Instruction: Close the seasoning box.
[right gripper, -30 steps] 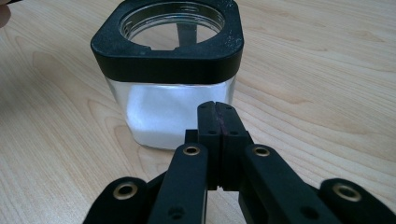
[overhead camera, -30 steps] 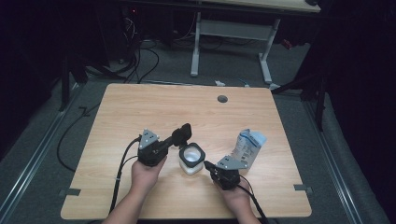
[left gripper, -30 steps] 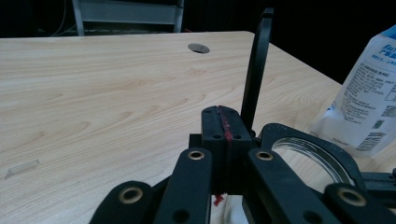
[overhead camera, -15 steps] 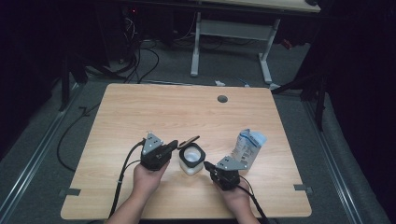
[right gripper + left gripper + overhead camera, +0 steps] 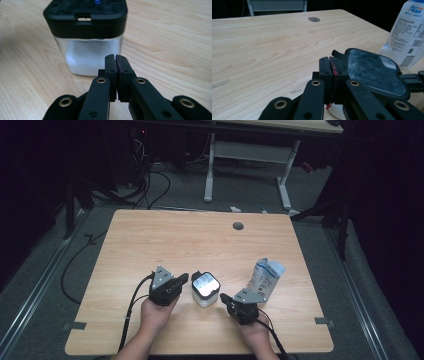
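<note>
When you look from the high view, the jar [image 5: 205,289] sits on the table [image 5: 150,240] between the left hand-held gripper [image 5: 181,281] and the right hand-held gripper [image 5: 226,298], with a pouch [image 5: 266,276] near. From the left gripper view, its jaws are pressed together, holding nothing, beside the jar's black lid [image 5: 372,70]. From the right gripper view, its jaws are also closed and empty, just before the jar [image 5: 86,37].

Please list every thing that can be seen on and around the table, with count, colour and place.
container: one, clear with black lid, near front edge of the table, between the two grippers
pouch: one, white and blue, upright, right of the container
table: one, light wood, centre
cable hole: one, grey, far side of the table
second table frame: one, white, behind
floor cables: several, black, back left
left gripper: one, black, shut, beside the container
right gripper: one, black, shut, pointing at the container
hands: two, front edge
</note>
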Motion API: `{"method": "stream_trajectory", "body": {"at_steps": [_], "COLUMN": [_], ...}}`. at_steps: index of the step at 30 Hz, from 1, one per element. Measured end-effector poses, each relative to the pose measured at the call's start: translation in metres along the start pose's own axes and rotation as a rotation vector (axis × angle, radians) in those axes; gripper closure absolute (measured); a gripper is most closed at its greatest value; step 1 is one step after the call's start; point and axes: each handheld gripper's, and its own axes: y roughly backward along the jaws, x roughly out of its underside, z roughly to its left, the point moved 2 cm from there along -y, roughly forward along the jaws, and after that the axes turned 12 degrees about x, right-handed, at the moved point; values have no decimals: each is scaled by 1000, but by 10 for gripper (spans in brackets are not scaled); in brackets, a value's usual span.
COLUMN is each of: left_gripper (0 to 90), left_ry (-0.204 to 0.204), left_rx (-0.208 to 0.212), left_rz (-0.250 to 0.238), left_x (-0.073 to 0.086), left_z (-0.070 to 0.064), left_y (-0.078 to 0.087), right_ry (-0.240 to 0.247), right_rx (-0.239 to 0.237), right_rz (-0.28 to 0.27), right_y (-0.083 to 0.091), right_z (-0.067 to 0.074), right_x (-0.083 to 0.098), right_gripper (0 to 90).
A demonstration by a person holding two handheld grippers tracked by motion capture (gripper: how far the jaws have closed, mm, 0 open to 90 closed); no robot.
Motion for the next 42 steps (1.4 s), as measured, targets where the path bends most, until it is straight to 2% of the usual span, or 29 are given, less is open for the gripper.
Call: {"method": "stream_trajectory", "body": {"at_steps": [9,11,15,17,20,26,33,42], "left_gripper": [877,883,897,897,897,897,897,867], "left_ry": [6,6,11,10,24,14,25,2], "left_rx": [-25,-29,-11,-3,-1,-2,-15,-95], "left_rz": [34,56,91,105,102,98,103,89], "left_x": [15,23,39,44,46,50,55,50], "left_z": [7,5,-3,-8,-9,-12,-6,18], "left_y": [7,5,0,-4,-7,-5,4,42], "right_ry": [-23,-25,-45,-38,-44,-42,-21,-8], "right_rx": [33,41,51,51,51,52,39,9], "right_rz": [8,5,8,13,11,8,5,-3], "right_y": [3,1,-4,-8,-12,-16,-21,-9], "right_z": [-13,-16,-19,-19,-18,-17,-11,5], "right_x": [7,6,3,2,-2,-5,-11,-6], "right_gripper": [873,880,899,899,900,900,900,900]}}
